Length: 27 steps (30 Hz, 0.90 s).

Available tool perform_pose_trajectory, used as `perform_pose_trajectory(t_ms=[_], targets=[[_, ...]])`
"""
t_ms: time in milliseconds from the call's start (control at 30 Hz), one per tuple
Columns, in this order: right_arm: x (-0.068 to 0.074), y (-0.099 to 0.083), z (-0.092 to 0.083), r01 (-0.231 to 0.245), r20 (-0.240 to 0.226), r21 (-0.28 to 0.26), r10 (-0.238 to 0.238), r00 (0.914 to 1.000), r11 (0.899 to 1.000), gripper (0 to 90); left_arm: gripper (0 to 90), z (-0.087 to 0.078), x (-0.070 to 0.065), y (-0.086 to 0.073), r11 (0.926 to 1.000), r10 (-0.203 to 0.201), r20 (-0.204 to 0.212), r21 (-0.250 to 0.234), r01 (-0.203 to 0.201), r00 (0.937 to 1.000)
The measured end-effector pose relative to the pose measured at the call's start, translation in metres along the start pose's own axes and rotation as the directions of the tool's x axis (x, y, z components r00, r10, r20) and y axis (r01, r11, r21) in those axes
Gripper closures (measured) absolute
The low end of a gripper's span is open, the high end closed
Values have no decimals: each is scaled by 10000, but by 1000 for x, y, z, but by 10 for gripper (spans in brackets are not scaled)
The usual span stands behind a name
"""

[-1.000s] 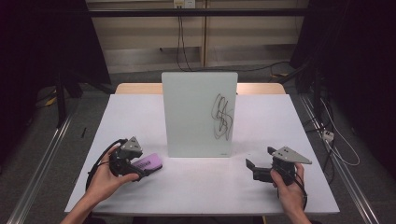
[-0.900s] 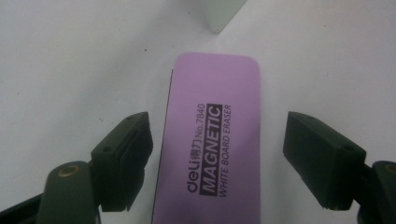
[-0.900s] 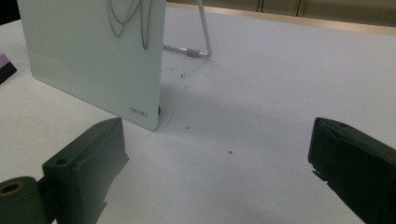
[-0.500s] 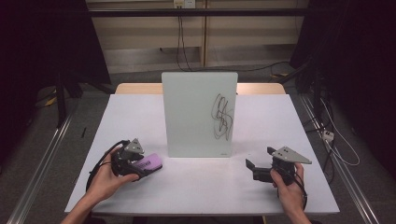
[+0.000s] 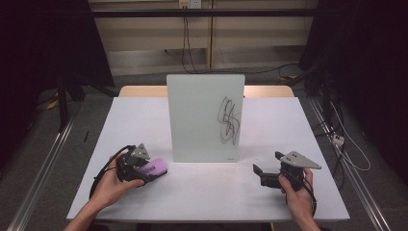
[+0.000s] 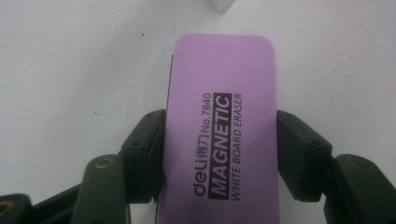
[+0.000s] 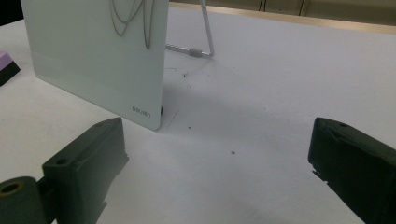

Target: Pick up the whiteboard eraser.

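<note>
A purple magnetic whiteboard eraser (image 5: 156,168) (image 6: 219,116) lies flat on the white table (image 5: 202,197) at the front left. My left gripper (image 5: 147,170) (image 6: 219,154) is shut on it. Its jaws have just been closing, and both pads now press the eraser's long sides. An upright white board (image 5: 206,118) (image 7: 93,51) with a black scribble (image 5: 230,120) stands mid-table. My right gripper (image 5: 266,162) (image 7: 219,140) rests at the front right, open, with nothing between its jaws, pointing toward the board's lower corner.
The board leans on a thin wire stand (image 7: 205,32) behind it. A wooden edge (image 5: 269,91) runs along the table's far side. Dark curtains and floor cables (image 5: 337,139) flank the table.
The left gripper's jaws have closed onto the eraser's sides. Both hands stay where they were, and the board has not moved.
</note>
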State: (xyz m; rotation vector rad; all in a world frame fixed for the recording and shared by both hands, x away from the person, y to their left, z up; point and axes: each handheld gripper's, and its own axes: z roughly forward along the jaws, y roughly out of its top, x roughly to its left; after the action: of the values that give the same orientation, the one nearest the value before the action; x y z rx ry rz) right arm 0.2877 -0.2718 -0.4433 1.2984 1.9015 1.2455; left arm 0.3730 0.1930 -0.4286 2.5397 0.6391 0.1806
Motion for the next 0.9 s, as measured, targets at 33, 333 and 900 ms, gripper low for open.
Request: perform_pose_trajectory(t_ms=[33,333,900], targets=[[0,0,0,5,1,-4,-5,10000,10000,40,396,0,1,0,10000,49,8,41,-50,10000],[0,0,0,-16,19,15,16,10000,10000,40,404,-1,1,-1,10000,-35,18,55,34,10000],[0,0,1,13,-43,39,-13,10000,10000,40,408,-15,-2,-4,9908,-552,-270,-1250,514,9981]])
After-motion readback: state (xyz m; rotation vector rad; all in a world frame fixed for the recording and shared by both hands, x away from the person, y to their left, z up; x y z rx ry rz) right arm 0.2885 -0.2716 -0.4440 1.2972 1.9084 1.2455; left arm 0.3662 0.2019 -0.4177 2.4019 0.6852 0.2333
